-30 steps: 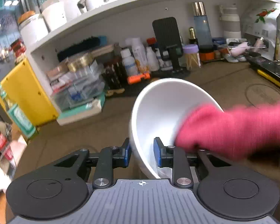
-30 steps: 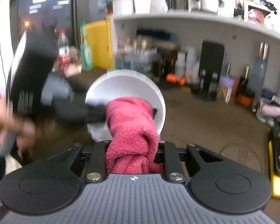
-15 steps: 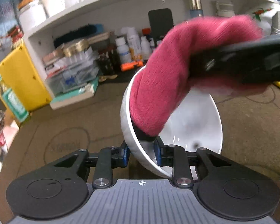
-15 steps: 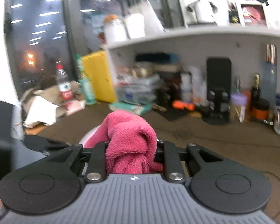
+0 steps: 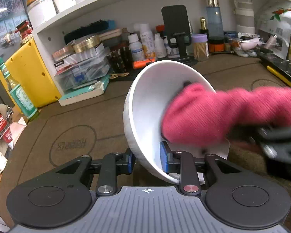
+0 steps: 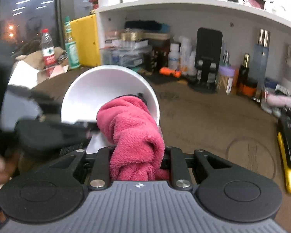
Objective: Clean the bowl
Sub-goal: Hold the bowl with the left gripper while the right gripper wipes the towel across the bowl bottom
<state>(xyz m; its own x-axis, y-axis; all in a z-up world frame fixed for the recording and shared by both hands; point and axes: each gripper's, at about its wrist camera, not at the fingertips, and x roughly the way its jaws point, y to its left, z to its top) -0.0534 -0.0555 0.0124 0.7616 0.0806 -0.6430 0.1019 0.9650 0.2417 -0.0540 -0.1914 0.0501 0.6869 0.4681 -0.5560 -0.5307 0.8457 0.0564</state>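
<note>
So here's how it sits: the left tongs (image 5: pixel 147 160) are clamped on the near wall of the white bowl (image 5: pixel 155 97), one blue pad outside, one inside, holding it off the brown surface (image 5: pixel 71 116) and tipped on its side. In the left wrist view the bowl rises toward 12 o'clock from the tongs and its mouth faces roughly 3 o'clock, right at the other hand.

The right tongs (image 6: pixel 138 155) are squeezed tight on a bunched pink cloth (image 6: pixel 133 128), and the free end of it is pushed into the bowl's mouth. From the right wrist view the bowl sits dead ahead at 12 o'clock, with the cloth covering the lower right part of the inside, around 4 to 5 o'clock on the rim.

My read: this is mid-wipe. What matters for the next stroke is that the bowl's opening axis lines up with the cloth hand, so the right side does the scrubbing while the left just keeps the bowl steady. The upper left of the inside is bare white; can't tell if it's clean or not from here.
</note>
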